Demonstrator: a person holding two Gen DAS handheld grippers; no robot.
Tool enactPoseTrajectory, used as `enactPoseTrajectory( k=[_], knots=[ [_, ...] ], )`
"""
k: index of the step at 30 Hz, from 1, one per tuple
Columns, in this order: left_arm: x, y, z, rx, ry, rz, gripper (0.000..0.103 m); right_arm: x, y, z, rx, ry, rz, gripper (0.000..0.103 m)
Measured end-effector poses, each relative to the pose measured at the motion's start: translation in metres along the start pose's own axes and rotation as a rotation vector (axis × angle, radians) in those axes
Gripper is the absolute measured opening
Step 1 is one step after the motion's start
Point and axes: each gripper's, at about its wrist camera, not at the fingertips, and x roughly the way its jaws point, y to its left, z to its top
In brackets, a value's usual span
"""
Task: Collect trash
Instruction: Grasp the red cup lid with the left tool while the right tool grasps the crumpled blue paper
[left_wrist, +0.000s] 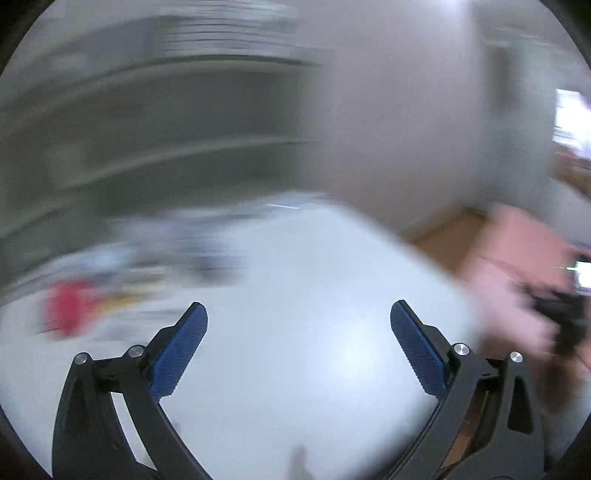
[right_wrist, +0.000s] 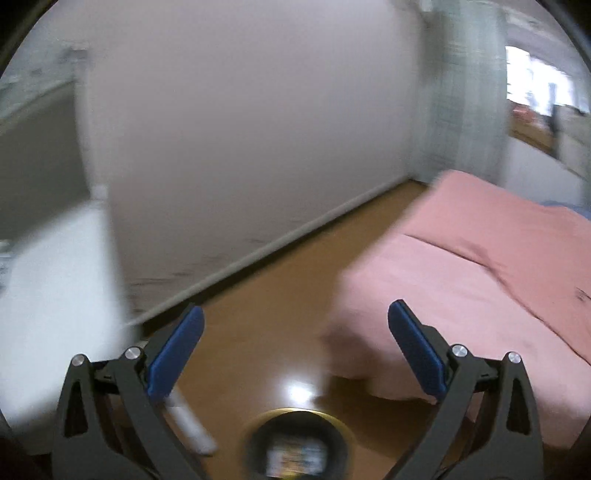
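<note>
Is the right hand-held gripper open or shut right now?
Open. The right hand-held gripper has its blue pads spread wide, with bare wood floor between them and nothing held.

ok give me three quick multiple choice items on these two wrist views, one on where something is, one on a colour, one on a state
1. Where is the round bin in the right wrist view?
A. on the bed
B. on the floor below the gripper
C. on the white table

2. What colour is the bed cover?
A. pink
B. green
C. black

3. How does the left gripper stand?
A. shut on a can
B. shut on nothing
C. open, holding nothing

Answers: 1 B, the dark gold-rimmed bin sits on the brown floor at the bottom of the view. 2 A, the cover is plainly pink. 3 C, its blue pads stand wide apart over the white table.
</note>
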Motion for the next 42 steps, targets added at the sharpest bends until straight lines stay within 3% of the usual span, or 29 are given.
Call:
enactPoseTrajectory(
  k=[1,3,6,11,12,15,19,26,27,29,31,42],
  knots=[
    [0.004,0.032,-0.002,-0.029,0.020,0.140,0.096,-0.002,0.027,0.008,-0.034,-0.006,0.064,0.097],
    [0.009,0.077,-0.007,-0.058,0.064,0.297,0.096,-0.008,0.072,0.019,-0.094,-0.025,0.153,0.097],
    [0.019,0.133,-0.014,-0.093,0.133,0.382,0.096,-0.018,0.147,0.033,-0.195,-0.033,0.321,0.097],
    [0.040,0.185,-0.021,-0.149,0.185,0.376,0.096,-0.013,0.265,0.042,-0.377,0.046,0.517,0.097],
    [0.048,0.192,-0.021,-0.161,0.197,0.346,0.096,-0.008,0.287,0.044,-0.407,0.065,0.544,0.097],
    [0.061,0.194,-0.023,-0.185,0.212,0.319,0.096,-0.002,0.343,0.039,-0.478,0.112,0.590,0.097],
    [0.081,0.205,-0.016,-0.158,0.213,0.344,0.096,0.015,0.400,0.035,-0.535,0.182,0.631,0.097],
    [0.117,0.212,-0.011,-0.075,0.287,0.326,0.096,0.042,0.453,0.023,-0.641,0.226,0.616,0.096],
    [0.124,0.212,-0.013,-0.054,0.306,0.340,0.096,0.044,0.459,0.020,-0.653,0.222,0.612,0.092],
    [0.124,0.216,-0.013,-0.079,0.302,0.315,0.096,0.049,0.463,0.015,-0.662,0.236,0.626,0.068],
    [0.123,0.224,-0.013,-0.114,0.284,0.288,0.080,0.052,0.461,0.015,-0.636,0.264,0.671,0.035],
    [0.094,0.231,-0.006,-0.180,0.187,0.257,0.079,0.044,0.433,0.021,-0.568,0.240,0.624,0.034]
  ],
)
